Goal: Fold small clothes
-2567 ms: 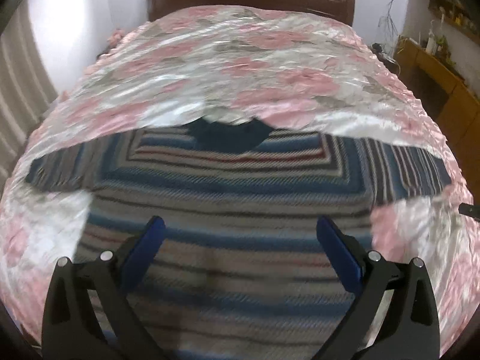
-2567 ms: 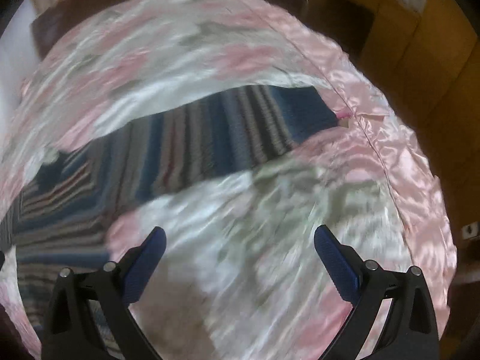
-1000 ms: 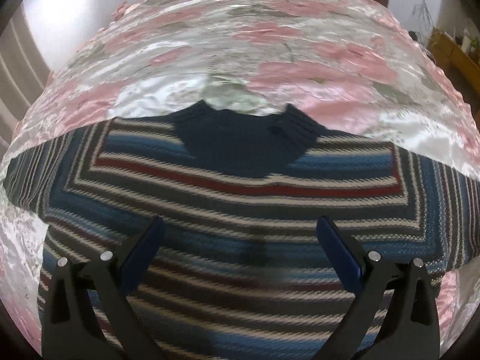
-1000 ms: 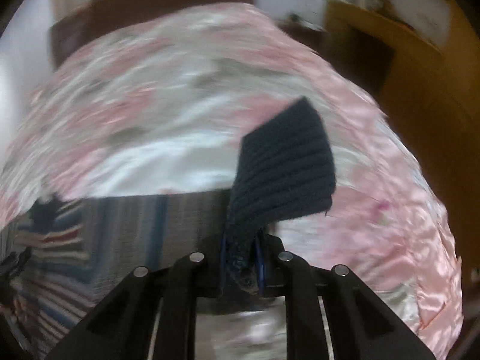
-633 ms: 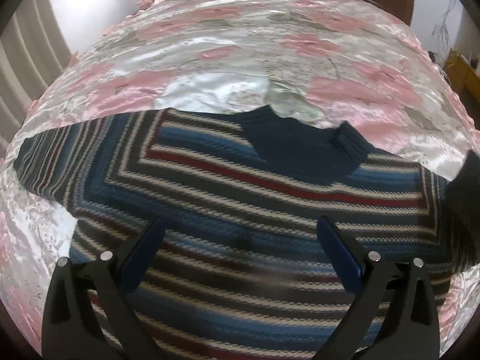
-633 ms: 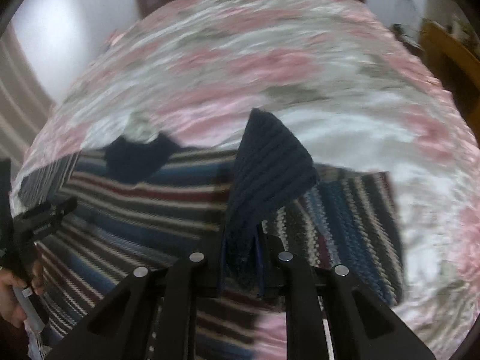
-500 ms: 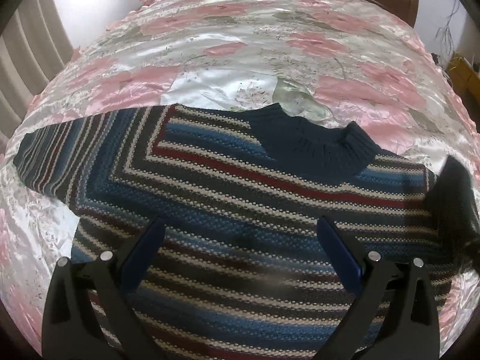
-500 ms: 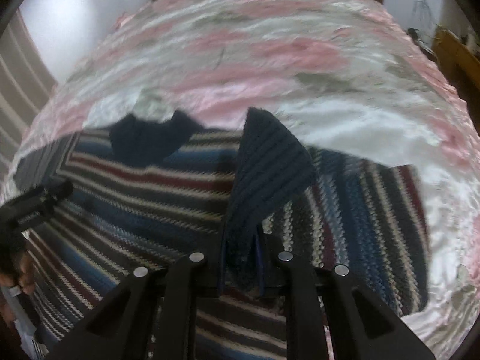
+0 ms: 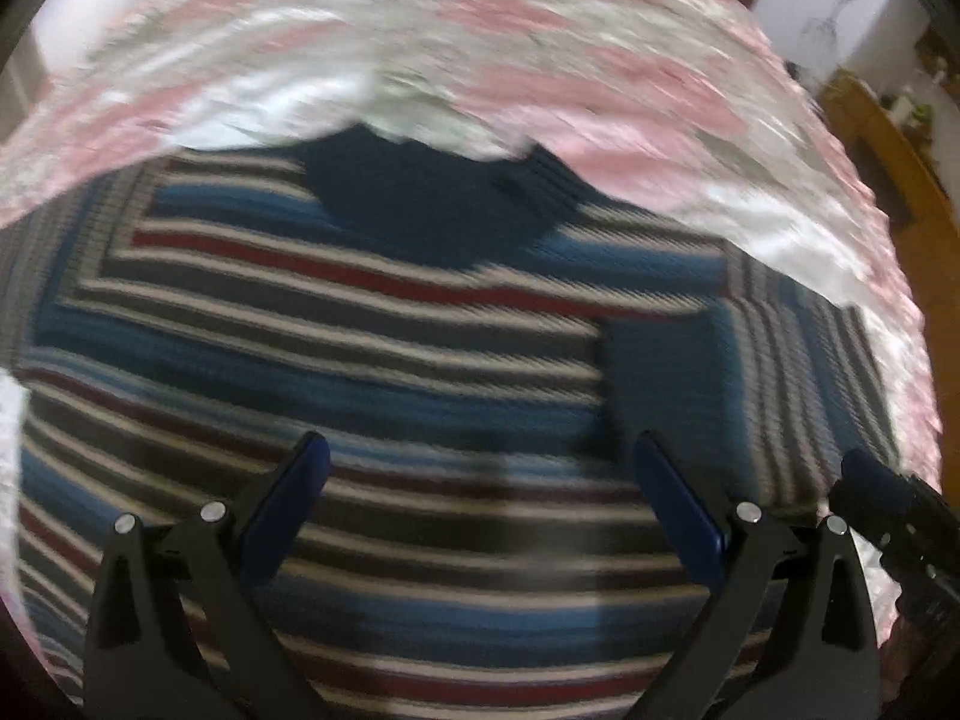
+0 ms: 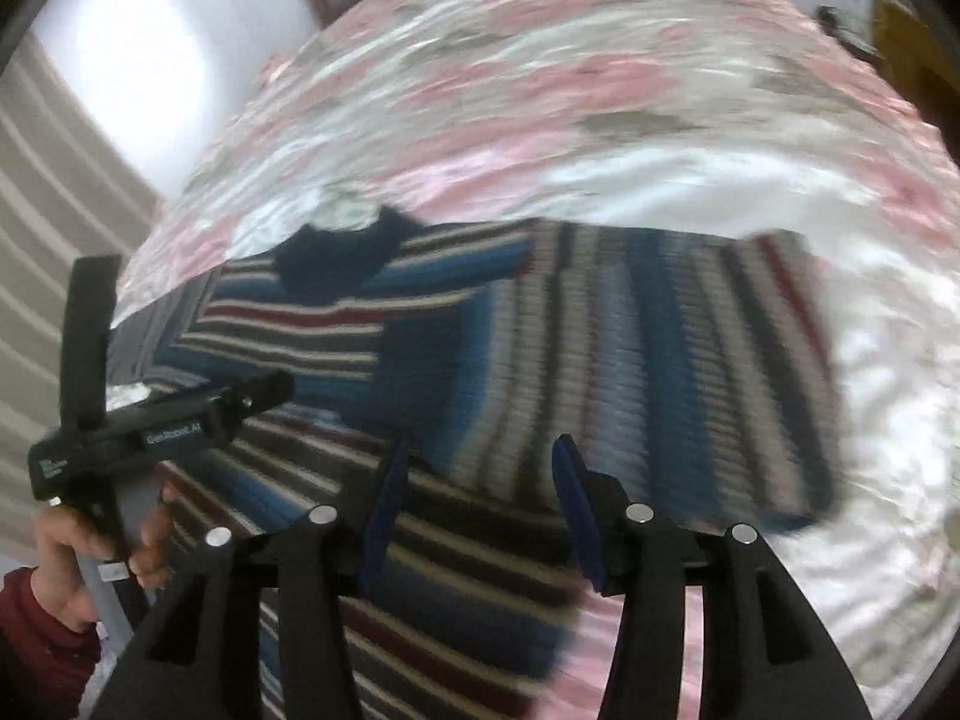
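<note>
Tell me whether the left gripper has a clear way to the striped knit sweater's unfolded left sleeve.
Probably yes. The left gripper hovers open over the striped knit sweater, and nothing lies on the sleeve spread on the floral bedspread beside it.

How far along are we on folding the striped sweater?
Early stage. Done: the striped sweater lies flat on the bedspread with its right sleeve folded in over the body. In hand: nothing; the right gripper is open, empty, and the left gripper hovers open over the chest. Left: the left sleeve is unfolded, then the body folds.
</note>
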`<action>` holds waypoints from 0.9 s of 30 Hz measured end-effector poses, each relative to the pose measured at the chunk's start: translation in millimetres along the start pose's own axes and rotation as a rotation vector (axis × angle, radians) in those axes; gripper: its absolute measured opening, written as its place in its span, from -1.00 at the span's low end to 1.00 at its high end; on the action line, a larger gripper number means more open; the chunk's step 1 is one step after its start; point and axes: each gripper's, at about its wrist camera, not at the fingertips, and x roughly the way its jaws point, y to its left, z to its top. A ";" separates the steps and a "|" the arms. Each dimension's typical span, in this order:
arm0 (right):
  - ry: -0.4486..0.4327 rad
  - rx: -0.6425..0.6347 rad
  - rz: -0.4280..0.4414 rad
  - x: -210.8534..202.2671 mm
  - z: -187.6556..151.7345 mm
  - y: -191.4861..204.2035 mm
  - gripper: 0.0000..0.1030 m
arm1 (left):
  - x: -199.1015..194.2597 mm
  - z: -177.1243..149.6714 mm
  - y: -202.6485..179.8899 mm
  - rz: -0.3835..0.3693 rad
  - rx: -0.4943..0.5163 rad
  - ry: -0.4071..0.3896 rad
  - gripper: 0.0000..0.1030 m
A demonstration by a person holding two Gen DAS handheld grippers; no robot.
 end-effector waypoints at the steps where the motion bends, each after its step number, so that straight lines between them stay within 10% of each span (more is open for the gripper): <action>1: -0.010 -0.001 -0.034 -7.9 -3.5 -9.2 -0.02 | 5.4 -1.8 -9.4 -0.017 0.004 0.020 0.94; 10: -0.024 0.038 -0.120 -32.1 -33.9 -58.8 -0.02 | 59.1 -4.0 -54.3 -0.109 -0.077 0.144 0.84; 17: -0.050 0.066 -0.112 -39.4 -44.2 -72.3 -0.02 | 50.2 3.1 -60.6 -0.068 -0.105 0.053 -0.74; 27: -0.056 0.135 -0.049 -36.1 -34.7 -79.4 0.01 | -18.8 20.3 -2.2 -0.117 -0.148 -0.220 -0.87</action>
